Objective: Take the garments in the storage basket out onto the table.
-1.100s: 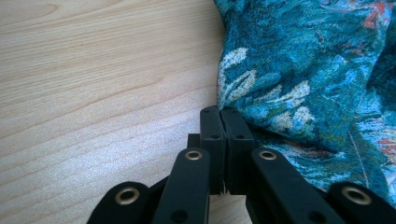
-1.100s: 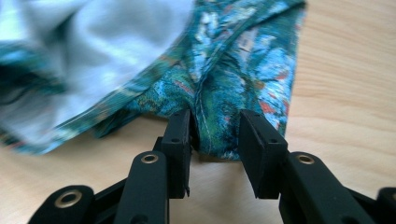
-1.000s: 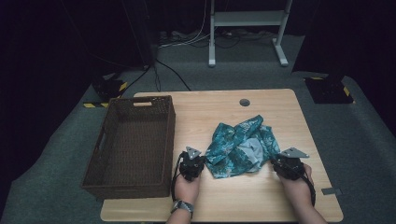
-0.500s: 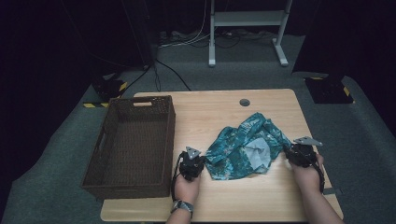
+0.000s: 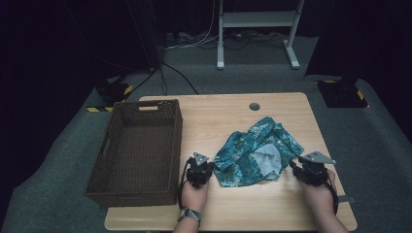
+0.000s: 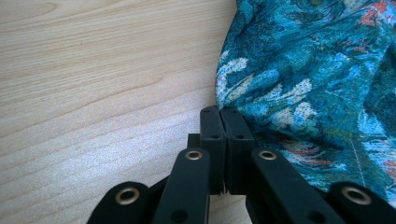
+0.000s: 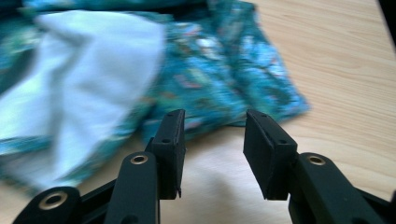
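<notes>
Fingers of left gripper (image 6: 223, 122) closed at teal patterned cloth (image 5: 255, 153) edge, right gripper (image 7: 212, 135) fingers just opening, empty

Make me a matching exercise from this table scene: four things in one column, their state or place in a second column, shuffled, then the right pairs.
Things
1. left gripper
2. right gripper
3. basket
4. cloth

States or places
A. crumpled, teal-patterned, between both grippers
B. jaws apart, nothing between them, just been opening
C. dark wicker, at the table's left edge
D. jaws shut, at the cloth's edge

Pairs: 1-D, 2-B, 3-C, 4-A
</notes>
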{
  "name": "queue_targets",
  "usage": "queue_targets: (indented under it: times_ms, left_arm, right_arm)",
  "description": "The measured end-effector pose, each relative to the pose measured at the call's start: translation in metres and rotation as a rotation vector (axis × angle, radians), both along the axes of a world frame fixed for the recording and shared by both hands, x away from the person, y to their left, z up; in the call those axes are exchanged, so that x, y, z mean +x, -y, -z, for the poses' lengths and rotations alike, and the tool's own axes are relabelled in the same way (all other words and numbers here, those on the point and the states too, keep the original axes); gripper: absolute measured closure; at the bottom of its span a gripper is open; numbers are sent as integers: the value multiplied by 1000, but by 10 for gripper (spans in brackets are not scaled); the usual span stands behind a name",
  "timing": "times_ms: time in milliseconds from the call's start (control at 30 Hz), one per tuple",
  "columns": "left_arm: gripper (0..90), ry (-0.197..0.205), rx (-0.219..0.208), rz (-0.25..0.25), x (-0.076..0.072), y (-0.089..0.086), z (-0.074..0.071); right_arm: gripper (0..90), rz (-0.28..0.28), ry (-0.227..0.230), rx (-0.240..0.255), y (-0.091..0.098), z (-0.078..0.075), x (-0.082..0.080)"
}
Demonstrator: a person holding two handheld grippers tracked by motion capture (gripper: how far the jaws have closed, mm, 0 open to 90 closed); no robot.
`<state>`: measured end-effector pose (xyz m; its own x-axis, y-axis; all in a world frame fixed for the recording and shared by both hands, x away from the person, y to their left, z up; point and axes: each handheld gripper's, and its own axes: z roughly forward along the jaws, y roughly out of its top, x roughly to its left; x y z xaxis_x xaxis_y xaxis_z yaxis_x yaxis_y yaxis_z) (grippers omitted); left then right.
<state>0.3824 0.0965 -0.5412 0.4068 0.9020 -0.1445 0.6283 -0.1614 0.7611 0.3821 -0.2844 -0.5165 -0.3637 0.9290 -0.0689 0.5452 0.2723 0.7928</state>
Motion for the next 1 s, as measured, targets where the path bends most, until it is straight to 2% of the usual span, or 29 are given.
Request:
queue_targets:
  times_ms: [133, 333, 433, 467, 567, 767, 933, 1000]
  left_arm:
    - [882, 0, 0, 1, 0, 0, 0]
    - [881, -6, -17, 2, 1, -1, 0]
    - [882, -7, -20, 2, 1, -1, 0]
    - [882, -7, -21, 3, 1, -2, 0]
    - [883, -6, -18, 10, 0, -1, 0]
    - [884, -2, -5, 38, -4, -1, 0]
    - [886, -3, -9, 31, -9, -3, 0]
    - [886, -4, -8, 24, -11, -4, 0]
  right_arm:
    - [564, -32, -19, -10, -16, 5, -5]
    - [574, -34, -59, -2, -28, 20, 8]
    - [676, -32, -50, 11, -29, 22, 14]
    - [744, -33, -55, 17, -29, 22, 16]
    - [854, -38, -62, 12, -25, 21, 22]
    - [867, -15, -70, 21, -9, 20, 34]
    - [869, 16, -63, 19, 7, 20, 45]
    - [870, 26, -62, 4, 14, 20, 52]
